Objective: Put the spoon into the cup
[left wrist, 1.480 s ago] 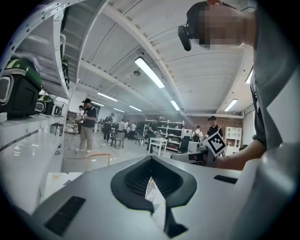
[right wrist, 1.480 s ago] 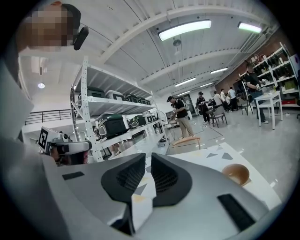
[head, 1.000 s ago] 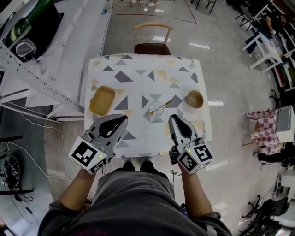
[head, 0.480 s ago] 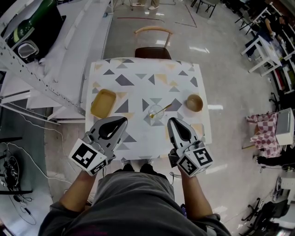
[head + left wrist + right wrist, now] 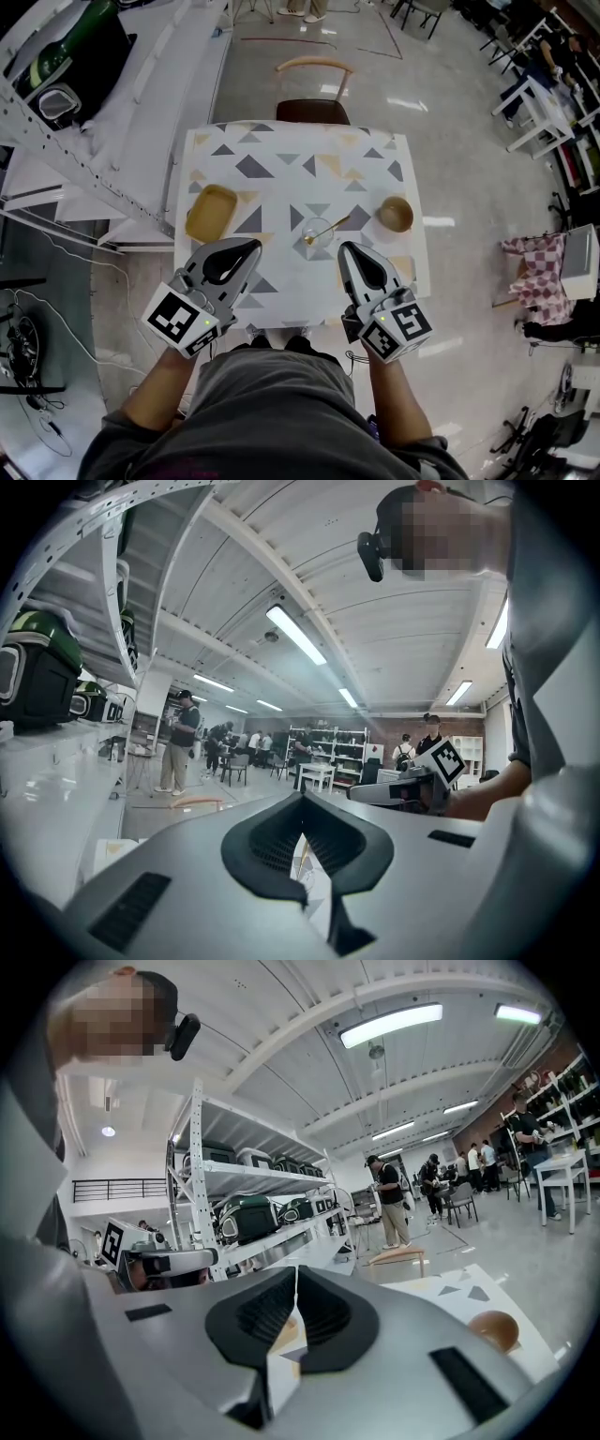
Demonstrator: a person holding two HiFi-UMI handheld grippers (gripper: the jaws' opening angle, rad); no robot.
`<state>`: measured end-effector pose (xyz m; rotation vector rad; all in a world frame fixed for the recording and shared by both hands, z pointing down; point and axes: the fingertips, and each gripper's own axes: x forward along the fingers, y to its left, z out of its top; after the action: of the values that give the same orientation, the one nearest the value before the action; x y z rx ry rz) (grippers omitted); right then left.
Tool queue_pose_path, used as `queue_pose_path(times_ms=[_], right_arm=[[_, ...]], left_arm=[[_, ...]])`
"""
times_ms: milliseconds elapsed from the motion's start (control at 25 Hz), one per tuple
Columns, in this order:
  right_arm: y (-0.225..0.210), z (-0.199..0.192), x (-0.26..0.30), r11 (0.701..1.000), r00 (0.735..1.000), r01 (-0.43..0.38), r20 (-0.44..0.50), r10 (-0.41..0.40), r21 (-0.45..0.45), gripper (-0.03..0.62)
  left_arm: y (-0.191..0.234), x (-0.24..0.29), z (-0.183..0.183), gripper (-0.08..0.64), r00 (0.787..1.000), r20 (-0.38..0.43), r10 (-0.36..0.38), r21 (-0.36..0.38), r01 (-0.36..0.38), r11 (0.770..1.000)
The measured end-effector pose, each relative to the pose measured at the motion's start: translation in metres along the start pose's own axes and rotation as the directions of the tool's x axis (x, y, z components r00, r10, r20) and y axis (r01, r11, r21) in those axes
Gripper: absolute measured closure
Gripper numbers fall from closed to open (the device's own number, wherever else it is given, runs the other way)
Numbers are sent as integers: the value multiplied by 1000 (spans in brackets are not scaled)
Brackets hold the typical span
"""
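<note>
Left gripper [image 5: 247, 247] and right gripper [image 5: 350, 250] were both pinched together, holding nothing. Head view showed one spoon [image 5: 333, 223] leaning in one cup [image 5: 315, 230] mid-table, plus one tray [image 5: 210, 212]; right gripper view got the one bowl [image 5: 494, 1329] instead.

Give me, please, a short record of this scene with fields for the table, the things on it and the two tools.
table: triangle pattern, chair at its far side
cup: clear, near the table's middle
spoon: gold-coloured, one end appears to rest in the cup, handle leaning out toward the bowl
tray: yellow, left side
bowl: brown, right side
left tool: shut and empty, over the near part of the table
right tool: shut and empty, beside it, short of the cup
</note>
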<state>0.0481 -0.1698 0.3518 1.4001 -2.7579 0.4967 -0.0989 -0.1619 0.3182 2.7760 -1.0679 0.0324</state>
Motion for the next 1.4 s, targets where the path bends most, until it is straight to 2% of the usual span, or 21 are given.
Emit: queue_pose_path(times_ms=[1400], right_arm=[[-13, -8, 3, 1000, 999, -31, -41, 31, -2, 572]], left_arm=[[-3, 16, -5, 546, 1000, -14, 12, -6, -13, 1000]])
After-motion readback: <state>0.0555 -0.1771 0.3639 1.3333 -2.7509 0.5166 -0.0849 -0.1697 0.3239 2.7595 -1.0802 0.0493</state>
